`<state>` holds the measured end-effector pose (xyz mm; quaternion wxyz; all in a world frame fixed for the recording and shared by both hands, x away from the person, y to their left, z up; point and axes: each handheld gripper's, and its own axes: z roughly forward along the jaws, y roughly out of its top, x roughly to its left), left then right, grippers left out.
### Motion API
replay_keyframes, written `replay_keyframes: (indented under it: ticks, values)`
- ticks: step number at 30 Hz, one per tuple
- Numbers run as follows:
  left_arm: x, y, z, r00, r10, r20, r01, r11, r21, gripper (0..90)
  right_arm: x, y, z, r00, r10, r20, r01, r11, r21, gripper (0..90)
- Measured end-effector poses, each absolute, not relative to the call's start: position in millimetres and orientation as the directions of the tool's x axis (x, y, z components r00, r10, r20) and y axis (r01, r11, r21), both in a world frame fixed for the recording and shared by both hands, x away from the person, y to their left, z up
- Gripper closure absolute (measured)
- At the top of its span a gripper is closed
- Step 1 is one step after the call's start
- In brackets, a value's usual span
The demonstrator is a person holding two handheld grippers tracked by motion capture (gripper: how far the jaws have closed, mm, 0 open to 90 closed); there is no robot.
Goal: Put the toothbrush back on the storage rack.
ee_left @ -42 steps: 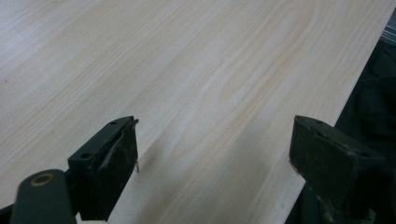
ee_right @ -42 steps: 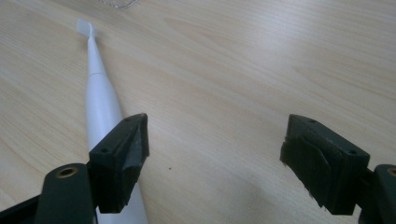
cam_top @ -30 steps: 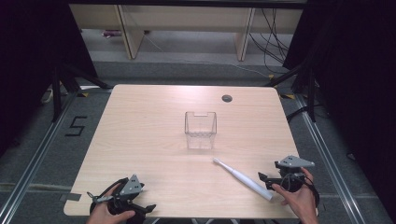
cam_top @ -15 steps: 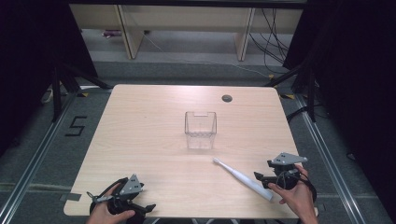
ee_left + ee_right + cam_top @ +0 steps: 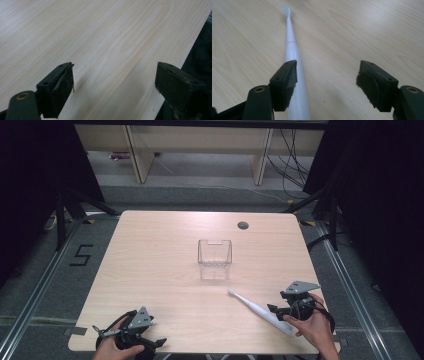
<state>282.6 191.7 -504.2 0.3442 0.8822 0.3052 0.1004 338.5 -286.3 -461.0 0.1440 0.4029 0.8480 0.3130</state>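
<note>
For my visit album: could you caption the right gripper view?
Right gripper, jaws apart, by a white toothbrush lying flat on the wooden table.

My left gripper (image 5: 131,332) and right gripper (image 5: 295,306) are black, each topped by a grey three-cornered plate, with black cables looping at my hands. Their chunky black jaws carry worn pads and round brass-ringed screw holes.
</note>
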Motion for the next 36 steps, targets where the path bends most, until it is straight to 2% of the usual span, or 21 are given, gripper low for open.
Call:
replay_keyframes:
  ticks: [6,7,9,11,20,24,30,36]
  values:
    - [283,192,-504,0.797,0.604,-0.03,0.467,-0.583,0.665,14.8,343,-279,-458,-0.657,0.754,-0.001,0.577,0.503,0.643,34.3]
    - [283,192,-504,0.797,0.603,-0.028,0.466,-0.584,0.665,14.8,343,-276,-454,-0.653,0.758,0.013,0.609,0.514,0.604,35.2]
    - [283,192,-503,0.799,0.601,-0.024,0.465,-0.591,0.66,14.8,344,-274,-454,-0.654,0.756,0.014,0.604,0.511,0.612,35.4]
    - [283,192,-503,0.798,0.602,-0.024,0.465,-0.59,0.66,14.8,350,-274,-454,-0.69,0.723,-0.018,0.554,0.544,0.63,36.8]
    - [283,192,-503,0.801,0.598,-0.021,0.461,-0.595,0.658,14.8,351,-260,-454,-0.717,0.697,-0.001,0.577,0.595,0.559,42.9]
    - [283,192,-504,0.8,0.599,-0.021,0.462,-0.594,0.658,14.8,352,-255,-455,-0.747,0.664,-0.026,0.544,0.633,0.551,47.3]
    - [284,192,-503,0.807,0.59,-0.012,0.451,-0.603,0.658,14.8,354,-247,-455,-0.754,0.657,-0.019,0.564,0.661,0.496,49.9]
    - [283,192,-504,0.804,0.594,-0.017,0.457,-0.599,0.657,14.8,359,-242,-460,-0.798,0.602,-0.026,0.523,0.713,0.466,52.8]
